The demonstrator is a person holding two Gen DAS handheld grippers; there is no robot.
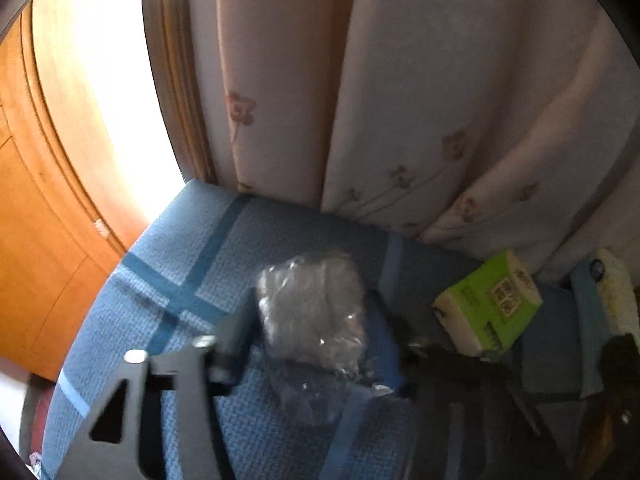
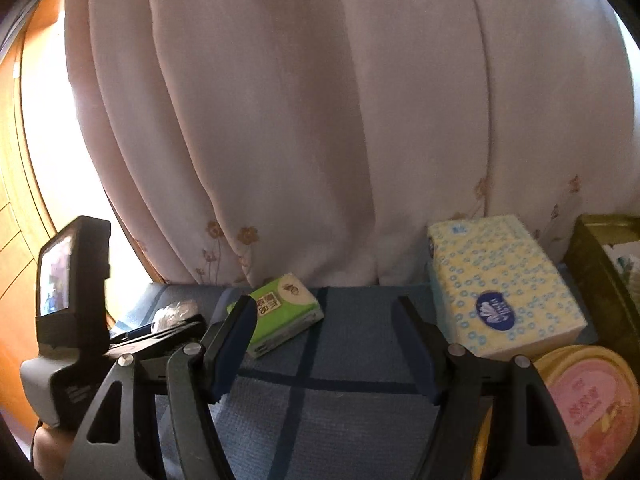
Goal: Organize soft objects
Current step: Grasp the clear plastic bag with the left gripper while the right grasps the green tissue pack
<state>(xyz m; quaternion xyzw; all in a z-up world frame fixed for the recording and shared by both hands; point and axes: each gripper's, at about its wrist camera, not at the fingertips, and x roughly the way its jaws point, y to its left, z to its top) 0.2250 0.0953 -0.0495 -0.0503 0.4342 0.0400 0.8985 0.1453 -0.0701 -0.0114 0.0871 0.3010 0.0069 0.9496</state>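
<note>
Crinkled clear plastic, a soft light packet (image 1: 314, 312), is pinched between the fingers of the left gripper (image 1: 320, 344) on the blue checked cloth (image 1: 192, 260); slippery film is judged best held mid-body. The right gripper (image 2: 326, 344) is spread, empty, near the green tissue pack (image 2: 280, 312)

A big pale pink curtain (image 2: 320, 120) hangs in soft folds straight ahead of the fingers. Little brown flowers are printed near its bottom edge. Under the fingers lies a blue cloth (image 1: 192, 264) with darker blue stripes that cross each other (it looks a bit like a towel). Off to the left of the fingers stands orange-brown wooden furniture (image 1: 44, 240), maybe a cupboard. Very bright light (image 1: 120, 120) shines in between the wood and the curtain.
</note>
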